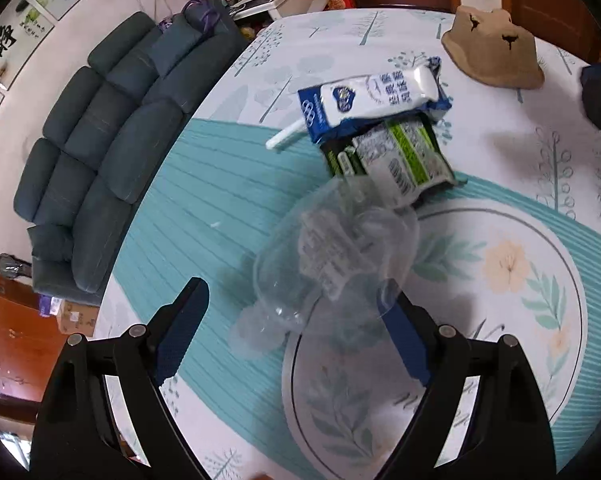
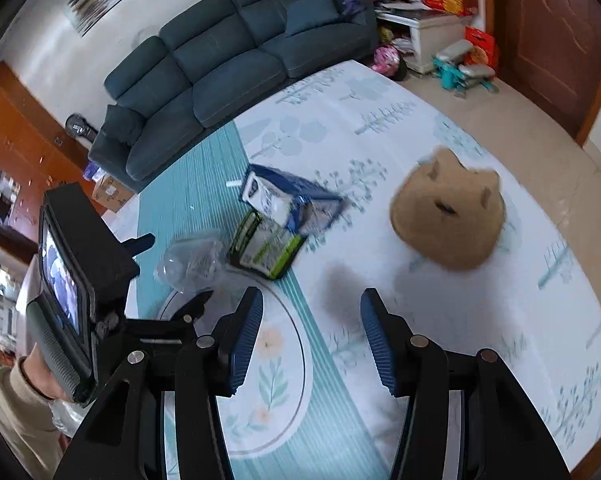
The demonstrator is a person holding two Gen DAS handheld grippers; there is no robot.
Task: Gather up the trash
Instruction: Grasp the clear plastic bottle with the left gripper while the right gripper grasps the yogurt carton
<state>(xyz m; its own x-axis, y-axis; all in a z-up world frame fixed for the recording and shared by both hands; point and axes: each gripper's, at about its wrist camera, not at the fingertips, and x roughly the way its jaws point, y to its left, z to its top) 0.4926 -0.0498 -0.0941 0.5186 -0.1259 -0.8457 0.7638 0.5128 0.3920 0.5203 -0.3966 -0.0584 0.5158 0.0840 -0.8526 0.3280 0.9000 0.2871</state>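
- My left tongs (image 1: 296, 312), spread wide, straddle the crumpled clear plastic bottle (image 1: 328, 256) lying on the bench (image 1: 204, 208), set to pinch it.
- My right tongs (image 2: 312, 320) hang released, holding nothing.
- Beyond the bottle, the green carton (image 1: 396, 160) and blue carton (image 1: 372, 100) lie overlapped, awaiting collection.

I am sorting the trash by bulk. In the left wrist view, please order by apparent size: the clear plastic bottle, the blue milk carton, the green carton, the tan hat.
1. Clear plastic bottle, though it lies nearest the camera.
2-4. Blue milk carton, green carton, tan hat: too alike to rank.
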